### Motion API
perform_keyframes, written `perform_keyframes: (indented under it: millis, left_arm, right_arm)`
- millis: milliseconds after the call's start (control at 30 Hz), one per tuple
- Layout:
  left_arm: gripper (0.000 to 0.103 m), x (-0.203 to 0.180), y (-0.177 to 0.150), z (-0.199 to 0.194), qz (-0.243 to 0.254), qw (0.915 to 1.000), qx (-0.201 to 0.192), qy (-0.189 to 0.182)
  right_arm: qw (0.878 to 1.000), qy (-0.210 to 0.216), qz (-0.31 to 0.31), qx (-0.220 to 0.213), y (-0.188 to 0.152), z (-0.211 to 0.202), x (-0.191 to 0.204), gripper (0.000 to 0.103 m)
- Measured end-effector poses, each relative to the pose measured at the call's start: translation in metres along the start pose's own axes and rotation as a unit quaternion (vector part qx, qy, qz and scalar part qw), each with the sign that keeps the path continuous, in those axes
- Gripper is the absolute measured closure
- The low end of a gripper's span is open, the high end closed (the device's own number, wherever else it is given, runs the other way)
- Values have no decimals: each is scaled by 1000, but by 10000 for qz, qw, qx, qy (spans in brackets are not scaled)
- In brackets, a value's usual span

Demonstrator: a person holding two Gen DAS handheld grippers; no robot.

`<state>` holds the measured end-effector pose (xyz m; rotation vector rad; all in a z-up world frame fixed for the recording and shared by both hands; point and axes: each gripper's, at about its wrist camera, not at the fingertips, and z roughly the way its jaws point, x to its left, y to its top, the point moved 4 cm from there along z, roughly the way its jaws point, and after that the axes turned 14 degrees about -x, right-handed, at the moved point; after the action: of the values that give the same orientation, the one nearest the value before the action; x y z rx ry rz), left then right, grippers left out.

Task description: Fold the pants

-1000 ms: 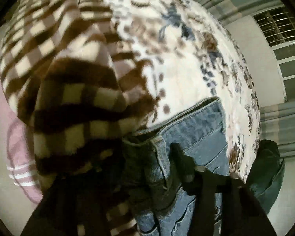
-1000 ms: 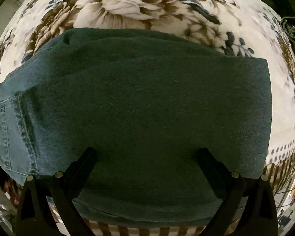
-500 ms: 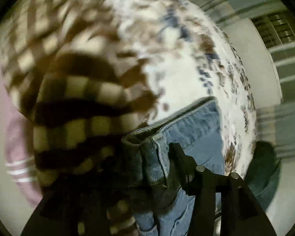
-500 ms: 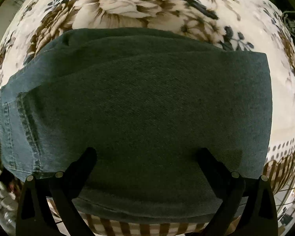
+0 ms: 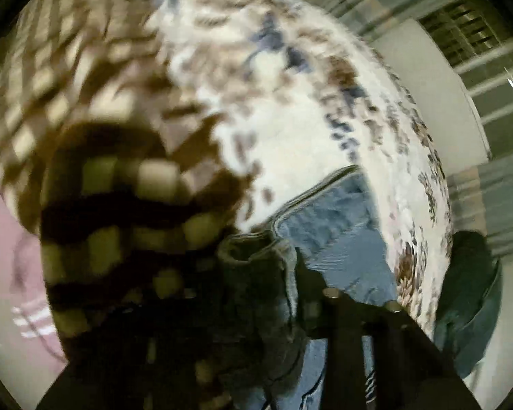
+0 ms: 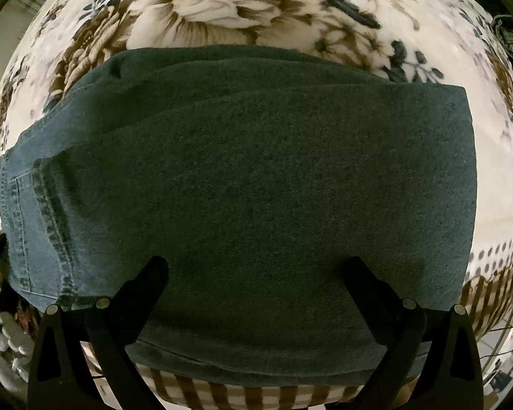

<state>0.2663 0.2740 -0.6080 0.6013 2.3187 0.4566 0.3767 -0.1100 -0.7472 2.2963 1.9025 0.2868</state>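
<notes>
Blue denim pants (image 6: 256,188) lie folded on a floral blanket (image 6: 222,10), filling the right wrist view. My right gripper (image 6: 256,273) is open, its two fingers spread wide just above the pants' near edge, holding nothing. In the left wrist view my left gripper (image 5: 256,273) is shut on the bunched waistband of the pants (image 5: 256,259); lighter denim (image 5: 342,232) stretches away to the right. Its left finger is hidden in shadow and the view is blurred.
The blanket has a brown checked border (image 5: 85,136) hanging over the bed's edge. A dark green bag-like object (image 5: 468,297) sits on the floor by a curtain and barred window (image 5: 478,30). Pink cloth (image 5: 3,225) lies at the left.
The left gripper has pulled the waistband slightly, and its view has shifted and blurred. The right gripper stays open over the pants, almost unmoved.
</notes>
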Motion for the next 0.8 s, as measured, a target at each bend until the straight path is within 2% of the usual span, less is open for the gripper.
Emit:
perform_keyframes:
  millis: [200, 333, 467, 633, 800]
  left_arm:
    - [80, -45, 6, -47, 754, 9952, -592, -171]
    - [80, -84, 4, -77, 1202, 9888, -831, -288]
    - [81, -131, -7, -109, 1784, 9775, -1046, -408]
    - [81, -193, -49, -153, 2449, 9596, -1211, -675]
    - [83, -243, -113, -184, 2769, 9503, -1156, -824]
  right_arm:
    - [9999, 26, -109, -2, 0, -4, 3, 0]
    - [9997, -159, -141, -110, 0, -13, -10, 0]
    - [9997, -127, -1, -211, 3, -24, -31, 0]
    - [9994, 167, 155, -242, 11, -38, -75, 0]
    - [9987, 366, 210, -289, 20, -61, -141, 0]
